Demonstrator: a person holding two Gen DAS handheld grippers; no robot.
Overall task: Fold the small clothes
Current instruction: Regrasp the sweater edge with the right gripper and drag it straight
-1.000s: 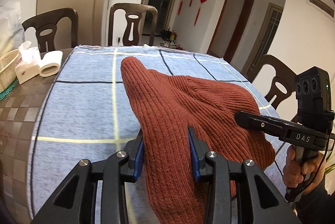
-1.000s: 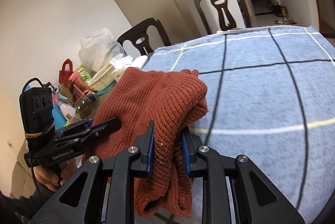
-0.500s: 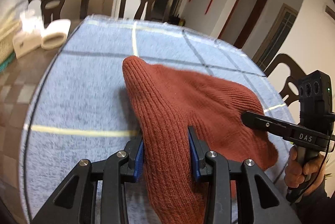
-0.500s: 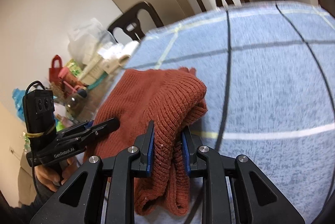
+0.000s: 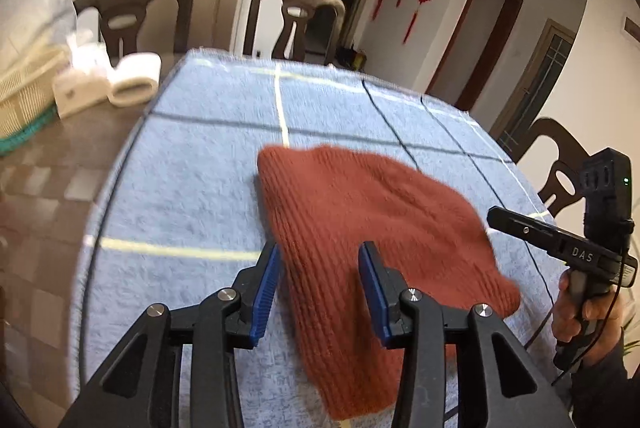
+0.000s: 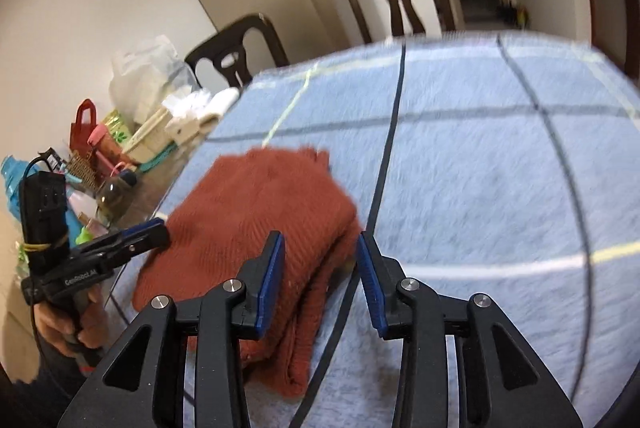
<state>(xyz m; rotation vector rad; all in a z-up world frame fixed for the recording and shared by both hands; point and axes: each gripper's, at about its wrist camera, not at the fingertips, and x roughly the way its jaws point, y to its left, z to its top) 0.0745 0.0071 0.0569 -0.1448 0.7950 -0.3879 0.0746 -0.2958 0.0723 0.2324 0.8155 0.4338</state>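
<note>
A rust-red knitted garment [image 5: 360, 228] lies folded on the blue checked cloth [image 5: 180, 180]; it also shows in the right wrist view [image 6: 256, 224]. My left gripper [image 5: 318, 288] is open, its blue pads on either side of the garment's near left part, not pinching it. My right gripper [image 6: 320, 280] is open over the garment's near right edge. Each gripper shows in the other's view: the right one [image 5: 520, 224] at the garment's right edge, the left one [image 6: 136, 236] at its left edge.
The cloth covers a table with brown tiles [image 5: 36, 212] bare at the left. A basket [image 5: 20, 96], white box and paper roll [image 5: 134, 82] stand there, and bottles and bags [image 6: 100, 156] crowd that side. Dark chairs [image 5: 296, 20] ring the table.
Both grippers have opened and let go of the garment. It has dropped from its raised, draped shape and lies flatter on the cloth. Both views are motion-blurred.
</note>
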